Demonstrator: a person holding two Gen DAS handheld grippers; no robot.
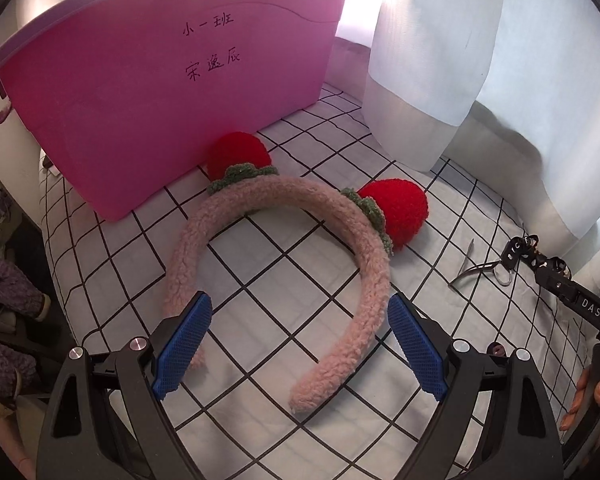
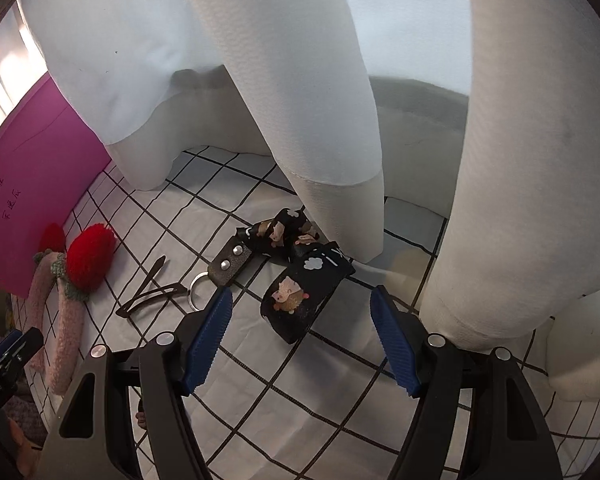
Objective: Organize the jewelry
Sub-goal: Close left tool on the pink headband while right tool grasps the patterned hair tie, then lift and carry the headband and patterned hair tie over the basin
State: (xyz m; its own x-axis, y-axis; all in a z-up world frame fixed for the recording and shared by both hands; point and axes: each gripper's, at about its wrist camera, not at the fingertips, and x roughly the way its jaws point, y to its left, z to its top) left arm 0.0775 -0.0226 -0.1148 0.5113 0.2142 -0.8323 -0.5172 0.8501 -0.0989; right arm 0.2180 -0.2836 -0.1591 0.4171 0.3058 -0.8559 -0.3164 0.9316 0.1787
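Both grippers spread, holding nothing
Left gripper (image 1: pixel 300 344) straddles the headband (image 1: pixel 284 240); right gripper (image 2: pixel 302 336) over the strap (image 2: pixel 300 292)

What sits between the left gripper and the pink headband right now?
Nothing visible. The left gripper is open, and the pink headband lies flat on the checked sheet with one end between the blue pads. The pink bin stands behind it.

The headband (image 1: pixel 284 236) lies before the bin (image 1: pixel 172 80), left of the hair clip (image 1: pixel 470 270).
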